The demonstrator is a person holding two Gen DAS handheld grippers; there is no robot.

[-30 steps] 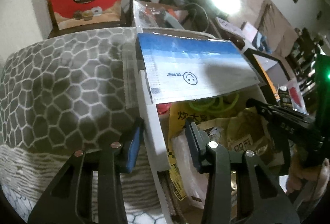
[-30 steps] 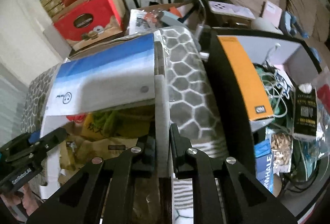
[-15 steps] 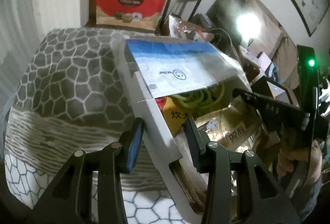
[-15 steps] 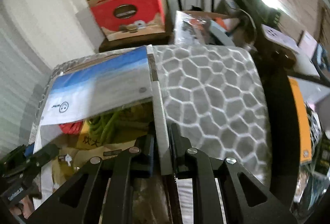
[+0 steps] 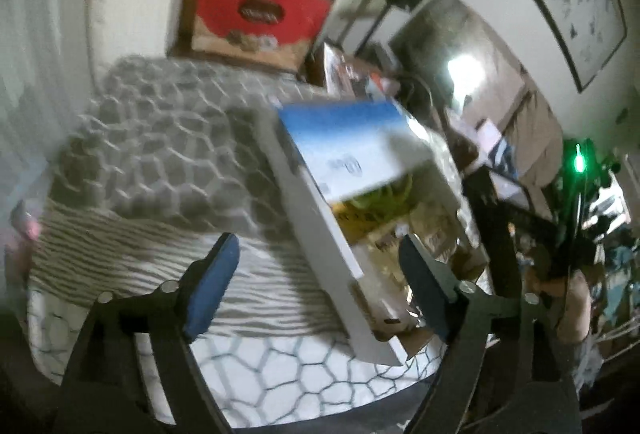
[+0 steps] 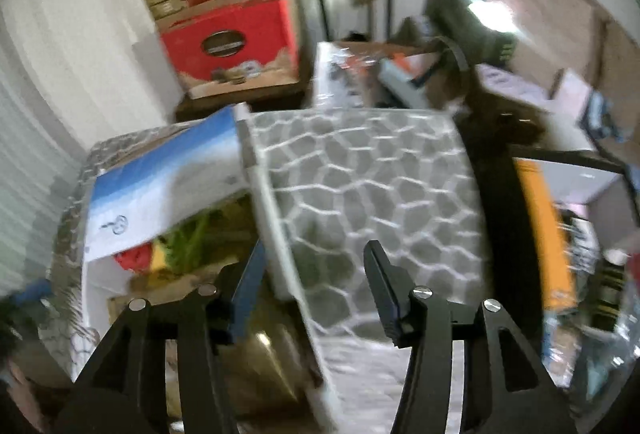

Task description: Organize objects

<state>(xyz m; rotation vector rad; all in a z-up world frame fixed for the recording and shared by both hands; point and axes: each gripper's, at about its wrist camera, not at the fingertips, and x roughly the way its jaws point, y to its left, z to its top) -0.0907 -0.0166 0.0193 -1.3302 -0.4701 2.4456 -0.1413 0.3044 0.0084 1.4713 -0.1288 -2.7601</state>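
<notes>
A white storage box [image 5: 320,230] full of snack bags and packets sits on a grey honeycomb-pattern cushion [image 5: 160,154]. A blue-and-white packet [image 5: 352,146] lies across its top. My left gripper [image 5: 320,274] is open, its jaws either side of the box's left wall without touching. In the right wrist view the box [image 6: 276,230] shows again with the blue-and-white packet [image 6: 160,186] on top. My right gripper [image 6: 316,290] is open, its jaws straddling the box's right wall.
Red gift boxes [image 5: 260,10] are stacked behind the cushion against the wall. A black bin with an orange box [image 6: 540,226] and cables stands to the right. More clutter and a bright lamp [image 5: 464,74] lie at the back right.
Both grippers have opened and let go of the box walls that they were clamping. Both have pulled back a little, and the views are blurred by motion.
</notes>
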